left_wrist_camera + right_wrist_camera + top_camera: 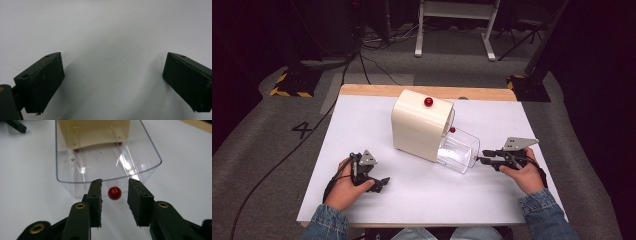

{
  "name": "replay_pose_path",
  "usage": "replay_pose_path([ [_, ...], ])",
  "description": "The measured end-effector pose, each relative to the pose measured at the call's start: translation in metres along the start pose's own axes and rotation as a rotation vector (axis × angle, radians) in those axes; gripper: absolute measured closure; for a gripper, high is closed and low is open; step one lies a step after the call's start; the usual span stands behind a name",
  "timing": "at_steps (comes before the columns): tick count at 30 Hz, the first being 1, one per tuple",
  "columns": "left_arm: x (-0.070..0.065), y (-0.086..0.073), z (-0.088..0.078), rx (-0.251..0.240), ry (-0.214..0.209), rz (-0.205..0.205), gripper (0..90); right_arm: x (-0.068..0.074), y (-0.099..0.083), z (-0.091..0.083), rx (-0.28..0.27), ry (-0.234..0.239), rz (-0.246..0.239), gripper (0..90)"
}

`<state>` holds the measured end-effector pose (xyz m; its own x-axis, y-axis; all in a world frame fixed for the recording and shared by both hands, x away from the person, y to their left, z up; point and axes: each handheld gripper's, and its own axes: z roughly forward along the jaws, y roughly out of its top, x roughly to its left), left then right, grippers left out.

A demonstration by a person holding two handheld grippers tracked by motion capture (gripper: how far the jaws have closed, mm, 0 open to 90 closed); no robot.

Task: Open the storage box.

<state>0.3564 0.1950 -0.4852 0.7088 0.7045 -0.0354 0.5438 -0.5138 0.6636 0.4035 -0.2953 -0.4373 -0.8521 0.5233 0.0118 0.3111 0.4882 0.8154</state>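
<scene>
The room around my table (362, 125) is very dark, and the upper corners of the high view go almost black. The white tabletop is bright, lit from above. That view is a bit soft and grainy. In my left gripper view the white is grey and dim, with soft shadows beside my black jaws. In my right gripper view, light shines in white streaks on the clear drawer (147, 150). The near parts of my jaws look blurry.

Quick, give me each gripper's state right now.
Left gripper: open wide, holding nothing, over the bare white table.
Right gripper: open, jaws either side of the clear drawer's red knob, not gripping it.
</scene>
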Motion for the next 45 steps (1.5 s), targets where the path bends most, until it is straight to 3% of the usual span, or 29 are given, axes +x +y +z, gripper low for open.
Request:
replay_pose_path([
  [11, 0.000, 0.000, 0.000, 0.001, -0.002, -0.002, 3.7, 0.006, 0.039, -0.024, -0.084, -0.004, 0.009, 59.9],
  [22, 0.000, 0.000, 0.000, 0.002, -0.004, -0.005, 3.2, 0.011, 0.071, -0.024, -0.134, 0.017, -0.020, 57.3],
  [36, 0.000, 0.001, 0.001, 0.007, -0.007, 0.005, 1.5, 0.009, 0.086, -0.003, -0.105, 0.002, -0.060, 56.9],
  [45, -0.001, 0.000, 0.001, 0.006, -0.004, 0.002, 1.6, 0.004, 0.096, 0.021, -0.117, 0.028, -0.077, 58.6],
])
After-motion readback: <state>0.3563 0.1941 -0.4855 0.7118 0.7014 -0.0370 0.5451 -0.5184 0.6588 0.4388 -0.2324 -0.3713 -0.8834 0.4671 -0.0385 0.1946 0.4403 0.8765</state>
